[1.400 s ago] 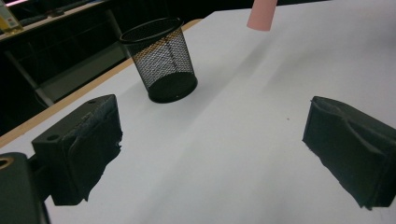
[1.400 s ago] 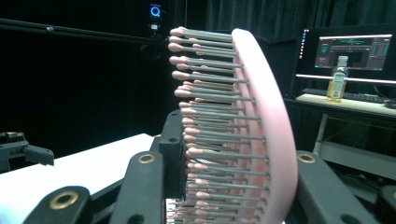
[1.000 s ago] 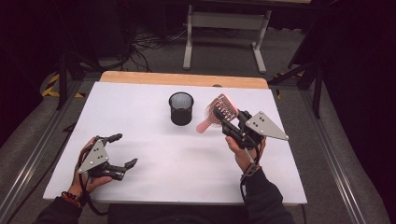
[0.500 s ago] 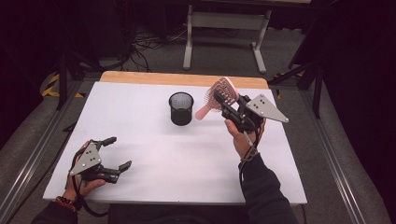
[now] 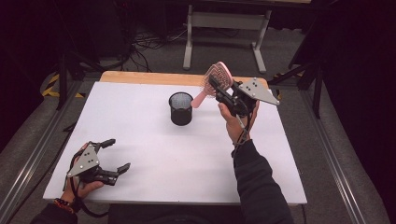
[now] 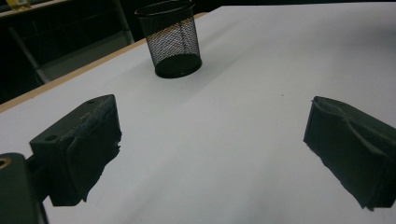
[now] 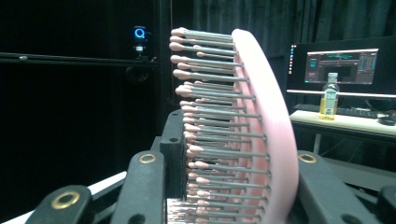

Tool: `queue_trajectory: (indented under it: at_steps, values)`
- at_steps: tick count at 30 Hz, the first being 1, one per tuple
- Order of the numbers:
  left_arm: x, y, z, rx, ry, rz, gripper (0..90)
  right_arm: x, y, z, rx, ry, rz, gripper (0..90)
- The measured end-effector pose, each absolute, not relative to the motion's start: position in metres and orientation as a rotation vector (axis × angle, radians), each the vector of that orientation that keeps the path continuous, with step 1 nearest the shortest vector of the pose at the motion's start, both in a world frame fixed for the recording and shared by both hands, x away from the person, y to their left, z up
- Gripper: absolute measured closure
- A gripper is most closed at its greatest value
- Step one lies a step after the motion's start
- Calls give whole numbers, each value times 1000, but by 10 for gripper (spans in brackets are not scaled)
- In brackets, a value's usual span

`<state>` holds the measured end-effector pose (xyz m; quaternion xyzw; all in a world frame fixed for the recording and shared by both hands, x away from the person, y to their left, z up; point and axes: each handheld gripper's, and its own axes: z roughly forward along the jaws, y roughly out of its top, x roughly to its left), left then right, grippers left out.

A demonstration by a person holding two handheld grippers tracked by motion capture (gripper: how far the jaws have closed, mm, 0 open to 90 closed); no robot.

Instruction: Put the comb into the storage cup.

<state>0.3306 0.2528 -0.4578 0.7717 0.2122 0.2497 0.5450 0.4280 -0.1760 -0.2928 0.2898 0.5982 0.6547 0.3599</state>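
Overhead, the right tongs (image 5: 219,91) hold a pink hairbrush (image 5: 215,78) in the air, handle angled down toward the black mesh cup (image 5: 180,108) on the white desk (image 5: 187,158). From the left tongs (image 6: 210,154), jaws wide apart and empty, the cup stands well off. From the right tongs, jaws clamp the brush head across springy bristles; it could twist, slip, and tip the light cup.

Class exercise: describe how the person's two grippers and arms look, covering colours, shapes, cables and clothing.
Both the left gripper and the right gripper are black, each topped by a grey three-cornered plate with small dark holes. Their jaws are blocky and black, with brass-coloured rivets on the right one. Black cables trail from each. The right arm wears a dark sleeve.
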Motion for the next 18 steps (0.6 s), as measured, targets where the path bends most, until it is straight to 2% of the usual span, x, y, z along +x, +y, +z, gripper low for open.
queue_trajectory:
  at_steps: [18]
  values:
    - [330, 253, -457, 1829, 492, 591, 46, 462, -158, -291, 813, 1530, 1676, 633]
